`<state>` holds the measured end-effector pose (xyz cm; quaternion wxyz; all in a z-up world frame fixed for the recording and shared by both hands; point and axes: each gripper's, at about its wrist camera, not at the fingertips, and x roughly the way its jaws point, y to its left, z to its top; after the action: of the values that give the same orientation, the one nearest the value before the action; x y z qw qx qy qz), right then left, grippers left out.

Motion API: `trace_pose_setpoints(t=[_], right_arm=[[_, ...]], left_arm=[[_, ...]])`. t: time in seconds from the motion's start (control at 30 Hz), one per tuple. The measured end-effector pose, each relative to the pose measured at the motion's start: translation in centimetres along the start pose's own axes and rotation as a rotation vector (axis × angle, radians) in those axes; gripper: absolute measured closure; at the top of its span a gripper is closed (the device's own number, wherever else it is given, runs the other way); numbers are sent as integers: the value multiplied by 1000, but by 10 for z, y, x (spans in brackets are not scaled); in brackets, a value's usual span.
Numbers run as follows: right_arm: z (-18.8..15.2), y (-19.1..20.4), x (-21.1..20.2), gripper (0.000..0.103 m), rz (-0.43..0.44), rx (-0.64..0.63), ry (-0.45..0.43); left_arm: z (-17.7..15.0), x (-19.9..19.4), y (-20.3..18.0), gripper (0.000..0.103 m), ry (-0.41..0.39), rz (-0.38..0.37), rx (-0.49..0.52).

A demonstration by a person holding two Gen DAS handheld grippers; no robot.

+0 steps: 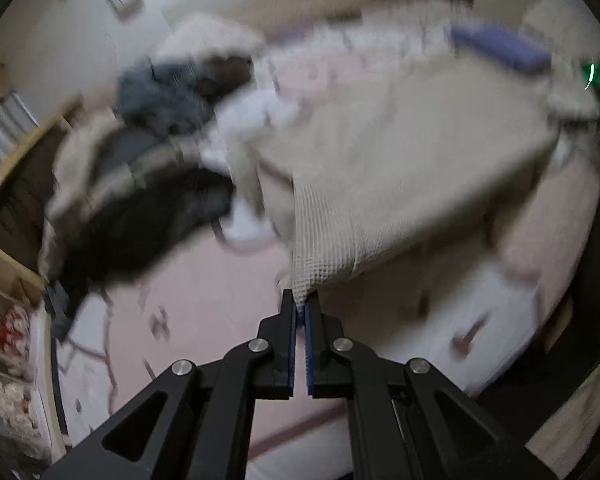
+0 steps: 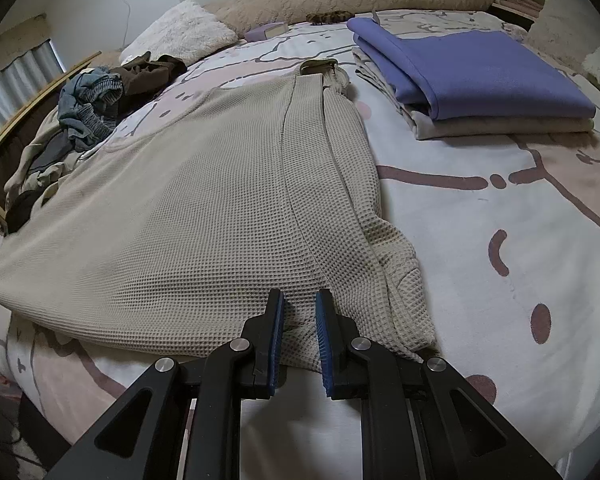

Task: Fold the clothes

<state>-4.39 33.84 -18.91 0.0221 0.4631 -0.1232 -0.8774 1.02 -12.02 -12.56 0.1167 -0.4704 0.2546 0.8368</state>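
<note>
A beige waffle-knit garment (image 2: 220, 184) lies spread on the bed, its right side folded inward. My left gripper (image 1: 300, 300) is shut on a corner of the same garment (image 1: 380, 160) and lifts it off the bed; that view is motion-blurred. My right gripper (image 2: 300, 300) is open, its jaws straddling the garment's near hem, fabric between the pads without being pinched.
A folded stack with a blue-purple garment (image 2: 468, 68) on top sits on the bed (image 2: 500, 208) at the far right. A pile of unfolded dark and grey clothes (image 2: 88, 104) lies at the far left, also in the left wrist view (image 1: 140, 168). Pillows (image 2: 180, 32) are at the head.
</note>
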Motion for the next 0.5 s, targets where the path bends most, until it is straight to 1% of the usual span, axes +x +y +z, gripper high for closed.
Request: trace_pose_setpoints(t=[0.07, 0.1, 0.13, 0.17, 0.2, 0.23, 0.27, 0.3, 0.33, 0.4, 0.5], right_arm=[[0, -2, 0, 88, 11, 6, 0], [0, -2, 0, 89, 12, 7, 1], [0, -2, 0, 89, 11, 6, 1], [0, -2, 0, 88, 10, 5, 1], [0, -2, 0, 88, 8, 3, 2], [1, -1, 1, 88, 7, 3, 4], [1, -2, 1, 88, 9, 6, 6], [1, -2, 1, 88, 12, 10, 7], [2, -2, 1, 88, 14, 13, 7], [1, -2, 1, 88, 13, 13, 7], [1, -1, 1, 88, 8, 10, 7]], left_arm=[[-18, 23, -8, 99, 84, -2, 34], [-25, 27, -6, 99, 92, -9, 15], [-27, 23, 1, 99, 74, -36, -33], [-28, 18, 13, 97, 61, -82, -110], [-28, 11, 24, 93, 44, -105, -172], [-27, 5, 31, 77, 19, -102, -212], [-26, -1, 39, 55, -5, -98, -252], [-24, -5, 48, 48, -29, -99, -298], [-21, -5, 56, 45, -39, -109, -342], [-11, 3, 71, 45, -39, -130, -419], [6, 29, 76, 45, 0, -187, -461]])
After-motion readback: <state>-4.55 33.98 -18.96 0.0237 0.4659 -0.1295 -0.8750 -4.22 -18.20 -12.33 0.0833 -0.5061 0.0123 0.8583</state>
